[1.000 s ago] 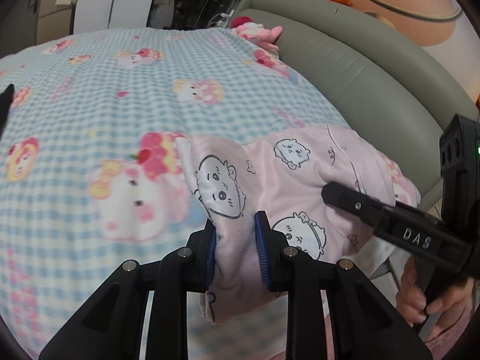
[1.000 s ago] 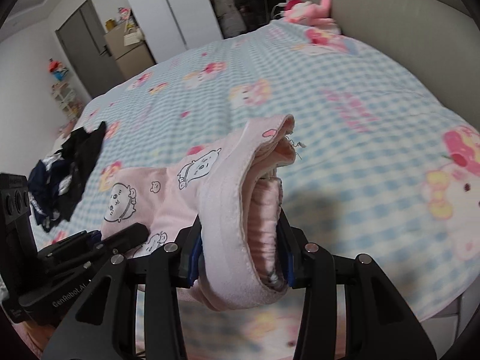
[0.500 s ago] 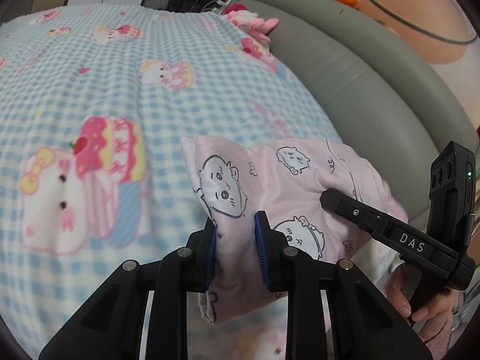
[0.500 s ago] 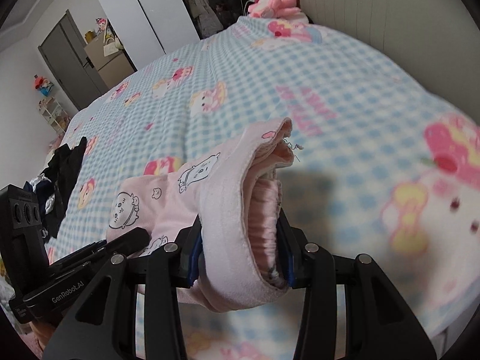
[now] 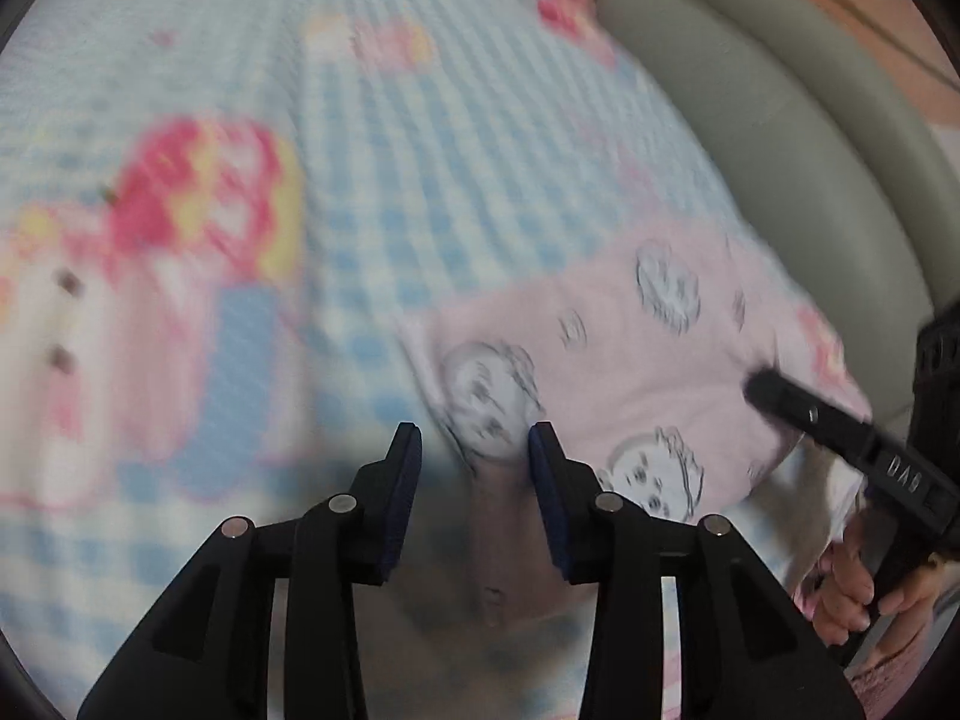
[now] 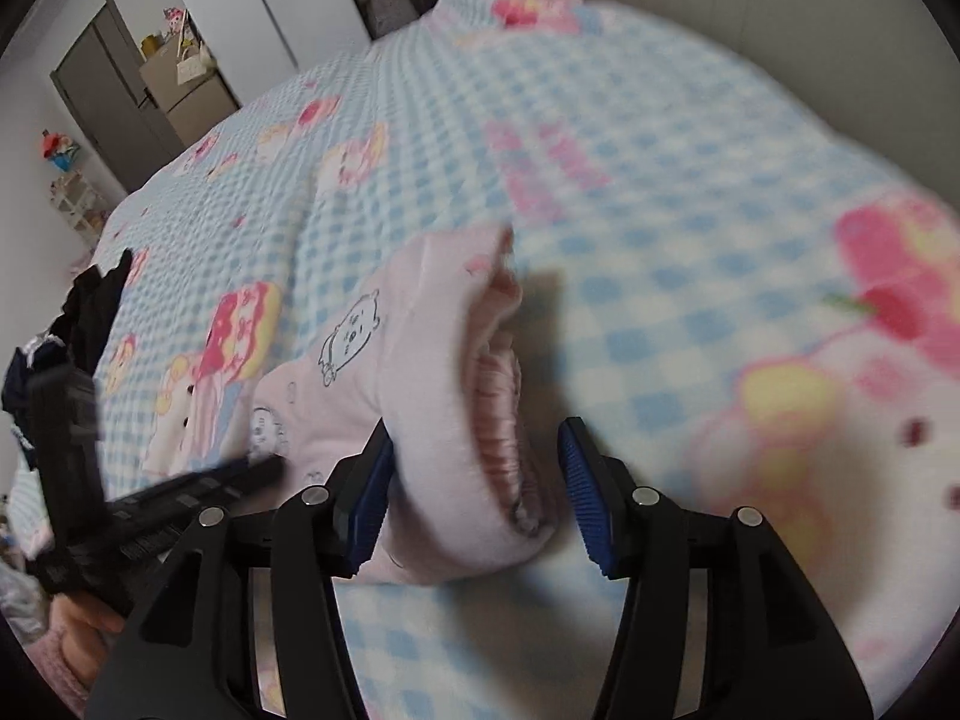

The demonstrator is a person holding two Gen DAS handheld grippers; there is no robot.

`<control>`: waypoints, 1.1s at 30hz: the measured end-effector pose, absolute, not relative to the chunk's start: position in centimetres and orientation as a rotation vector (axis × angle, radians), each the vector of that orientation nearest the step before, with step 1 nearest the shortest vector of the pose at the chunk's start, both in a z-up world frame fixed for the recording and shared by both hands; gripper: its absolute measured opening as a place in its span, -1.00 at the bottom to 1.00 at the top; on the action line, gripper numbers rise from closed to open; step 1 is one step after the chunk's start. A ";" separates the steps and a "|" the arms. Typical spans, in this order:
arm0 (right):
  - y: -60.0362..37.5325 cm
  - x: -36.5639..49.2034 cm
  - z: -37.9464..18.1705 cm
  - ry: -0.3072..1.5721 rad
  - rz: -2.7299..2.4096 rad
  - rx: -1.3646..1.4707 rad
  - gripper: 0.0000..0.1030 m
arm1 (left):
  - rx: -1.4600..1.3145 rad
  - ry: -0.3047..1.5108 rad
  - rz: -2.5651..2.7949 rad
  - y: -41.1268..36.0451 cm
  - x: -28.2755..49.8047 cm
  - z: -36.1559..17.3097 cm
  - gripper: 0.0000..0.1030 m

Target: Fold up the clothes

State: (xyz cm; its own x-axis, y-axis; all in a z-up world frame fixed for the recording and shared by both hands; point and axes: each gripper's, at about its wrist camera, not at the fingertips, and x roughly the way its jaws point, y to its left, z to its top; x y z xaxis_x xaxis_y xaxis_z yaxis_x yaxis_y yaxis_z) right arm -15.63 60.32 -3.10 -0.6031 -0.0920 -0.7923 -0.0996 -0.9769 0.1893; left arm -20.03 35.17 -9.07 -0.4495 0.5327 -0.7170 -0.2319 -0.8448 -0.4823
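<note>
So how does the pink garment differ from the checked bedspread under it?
The pink garment is plain pink with small outline cartoon faces; the checked bedspread is blue-and-white with big coloured characters. The garment is bunched and folded over; the bedspread lies spread flat. Both are soft fabric.

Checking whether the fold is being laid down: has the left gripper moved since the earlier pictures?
Yes. The left gripper has advanced across the checked bedspread: the strawberry cartoon print now sits closer. Its jaws are opening around the pink garment.

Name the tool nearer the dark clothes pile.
Left. The left tool is on the pile's side of the pink garment, the right tool beyond; both are opening around it.
</note>
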 end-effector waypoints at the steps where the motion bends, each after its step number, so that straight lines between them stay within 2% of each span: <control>1: 60.1 -15.4 -2.0 0.313 2.794 -1.329 0.05 | -1.232 -0.429 2.342 34.8 -19.7 -7.9 -0.25; 5: 56.7 -15.1 1.2 0.121 2.876 -1.155 -0.02 | -1.124 -0.377 2.302 36.2 -19.6 -5.9 -0.25; 7: 54.1 -16.7 0.0 -0.029 2.893 -1.252 -0.22 | -1.164 -0.336 2.271 37.8 -20.1 -6.9 -0.25; 11: 53.0 -18.5 -4.9 -0.256 2.740 -1.405 -0.27 | -1.332 -0.330 2.183 39.8 -21.0 -11.0 -0.27; 13: 53.9 -18.6 -5.4 -0.248 2.733 -1.417 -0.38 | -1.350 -0.315 2.177 39.9 -21.0 -12.0 -0.30; 14: 54.3 -18.6 -5.6 -0.236 2.733 -1.422 -0.50 | -1.359 -0.308 2.173 39.9 -21.1 -12.3 -0.32; 19: 56.1 -18.6 -5.8 -0.153 2.739 -1.434 -0.64 | -1.392 -0.278 2.150 39.8 -21.8 -13.0 -0.55; 24: 57.0 -19.0 -7.0 -0.079 2.737 -1.430 -0.66 | -1.396 -0.195 2.142 39.7 -22.5 -13.5 -0.69; 26: 56.9 -19.2 -7.0 -0.083 2.720 -1.426 -0.66 | -1.388 -0.161 2.175 39.8 -22.5 -12.5 -0.68; 28: 57.0 -19.1 -6.0 -0.023 2.717 -1.393 -0.66 | -1.302 -0.132 2.214 39.8 -21.7 -10.5 -0.52; 30: 56.9 -18.5 -4.3 0.059 2.755 -1.321 -0.62 | -1.212 -0.106 2.226 40.1 -20.9 -8.9 -0.50; 33: 55.3 -18.4 -3.5 -0.026 2.779 -1.297 -0.57 | -1.192 -0.062 2.193 41.5 -20.9 -8.7 -0.49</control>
State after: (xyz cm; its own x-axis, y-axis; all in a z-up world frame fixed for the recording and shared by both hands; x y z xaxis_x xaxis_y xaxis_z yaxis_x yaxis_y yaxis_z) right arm -18.41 55.29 -3.49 -0.6399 0.0749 -0.7648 -0.0606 -0.9971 -0.0470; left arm -20.94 41.52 -8.69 -0.3890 0.5493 -0.7396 -0.5069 -0.7980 -0.3261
